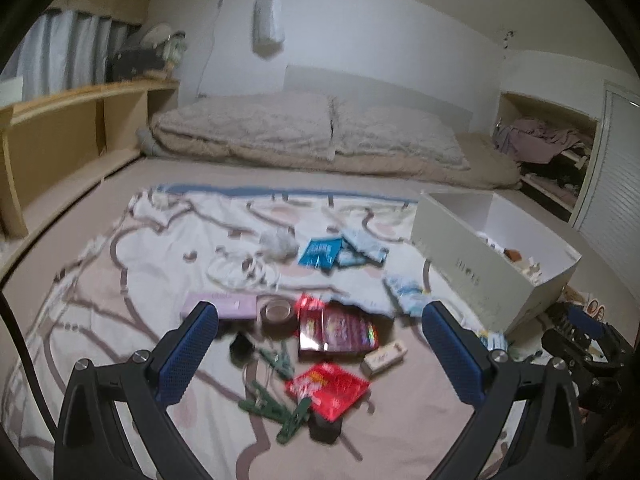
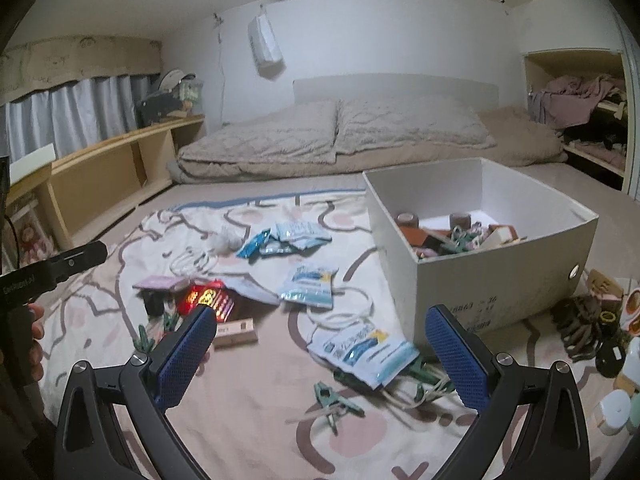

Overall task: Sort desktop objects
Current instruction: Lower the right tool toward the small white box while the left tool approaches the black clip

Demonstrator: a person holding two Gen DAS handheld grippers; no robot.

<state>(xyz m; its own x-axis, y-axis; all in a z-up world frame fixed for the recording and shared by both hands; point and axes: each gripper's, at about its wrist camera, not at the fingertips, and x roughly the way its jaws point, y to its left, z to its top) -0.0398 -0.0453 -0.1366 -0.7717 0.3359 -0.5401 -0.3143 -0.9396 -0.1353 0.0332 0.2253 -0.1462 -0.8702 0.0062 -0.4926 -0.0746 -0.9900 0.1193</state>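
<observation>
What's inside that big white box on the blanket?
The right wrist view shows the white box partly filled: rolls of tape, green clips and small wooden or brown pieces piled along the bottom. Whatever lies under that pile, or behind the near wall, is hidden.

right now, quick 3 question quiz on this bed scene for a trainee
1. True or false: the left gripper is shut on a green clip.
2. Multiple choice: in the right wrist view, the white box is: A) empty, B) holding some small items already, C) closed with a lid.
3. Short answer: what colour is the foil packet lying nearest the left gripper, between its fingers in the left wrist view?

Key
1. False: both the left gripper and the right gripper are open and hold nothing.
2. B
3. Red
</observation>
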